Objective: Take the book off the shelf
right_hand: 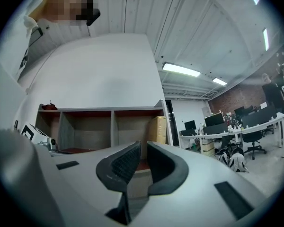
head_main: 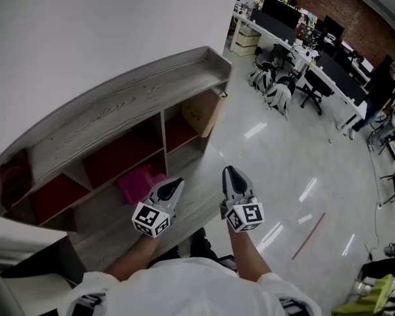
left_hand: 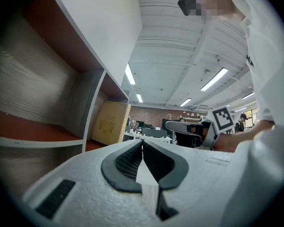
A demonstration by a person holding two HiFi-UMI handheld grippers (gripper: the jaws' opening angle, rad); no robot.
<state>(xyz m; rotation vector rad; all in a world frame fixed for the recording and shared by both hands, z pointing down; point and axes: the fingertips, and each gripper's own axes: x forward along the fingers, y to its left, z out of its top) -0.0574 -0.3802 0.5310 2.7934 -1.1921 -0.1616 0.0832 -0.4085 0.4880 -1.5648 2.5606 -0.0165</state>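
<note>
A grey wooden shelf (head_main: 128, 101) with red-backed compartments stands against the white wall. A tan book-like slab (head_main: 201, 114) leans upright in its rightmost upper compartment, and shows again (right_hand: 159, 129) (left_hand: 109, 123) in both gripper views. Something flat and pink (head_main: 141, 184) lies in a lower compartment, just beyond my left gripper (head_main: 176, 183). That gripper is shut and empty, in front of the shelf. My right gripper (head_main: 229, 170) is beside it over the floor, also shut and empty, pointing at the shelf. The jaws of each meet (left_hand: 142, 144) (right_hand: 143, 146) with nothing between them.
A dark red object (head_main: 12, 171) rests on the shelf top at the left end. Office desks (head_main: 316, 58) with monitors, chairs and bags (head_main: 271, 87) fill the far right, where a person (head_main: 380, 87) stands. A red line (head_main: 309, 236) marks the glossy floor.
</note>
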